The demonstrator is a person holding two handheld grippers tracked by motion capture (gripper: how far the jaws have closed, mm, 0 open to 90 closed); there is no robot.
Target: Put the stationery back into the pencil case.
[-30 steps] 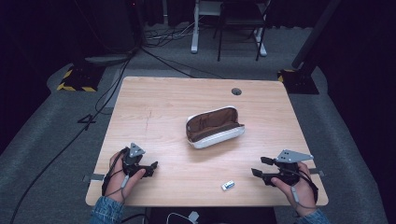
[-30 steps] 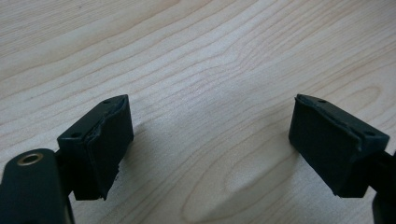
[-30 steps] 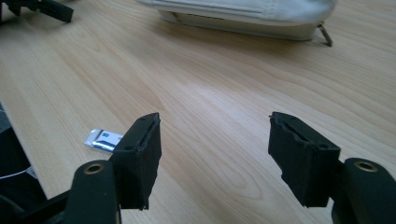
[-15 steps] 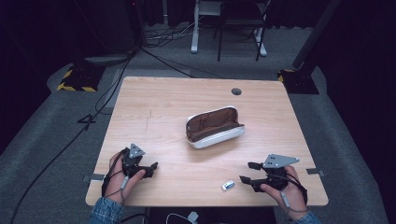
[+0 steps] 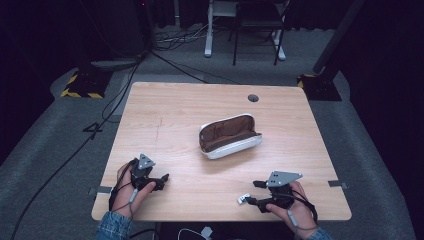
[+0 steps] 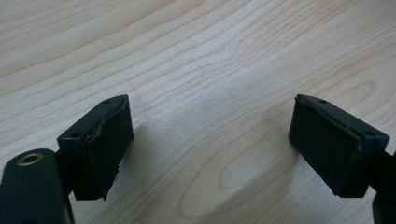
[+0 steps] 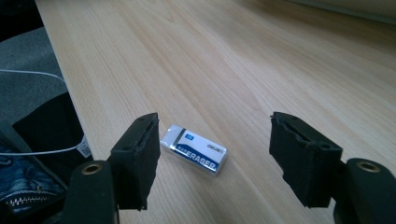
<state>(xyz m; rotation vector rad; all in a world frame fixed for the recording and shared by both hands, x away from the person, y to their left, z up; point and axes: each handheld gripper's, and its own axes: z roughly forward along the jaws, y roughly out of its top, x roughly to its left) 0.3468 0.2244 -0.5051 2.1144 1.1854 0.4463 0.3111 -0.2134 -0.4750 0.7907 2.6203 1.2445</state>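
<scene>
1. Eraser (image 7: 194,156) in a white and blue sleeve lies flat on the wooden surface (image 5: 180,125), near its front edge, and in the right gripper view it sits between the two black fingers (image 7: 137,158) without touching either.
2. The right gripper (image 5: 248,196) is held low over the surface at the front right, pointing left at the eraser (image 5: 243,198); its fingers stand wide apart and hold nothing.
3. The left gripper (image 5: 164,179) rests at the front left, well apart from the eraser; its fingers (image 6: 100,144) are spread wide over bare wood with nothing between them.
4. An open pouch (image 5: 229,136), white outside and brown inside, lies near the middle of the surface, behind both grippers and well apart from the eraser.
5. A round cable port (image 5: 253,98) sits in the surface near its far edge.
6. Nothing stands between the right gripper and the eraser; the wood around it is bare.
7. Beyond the surface, cables (image 5: 125,90) trail over grey floor, and a chair (image 5: 257,25) stands at the back.
</scene>
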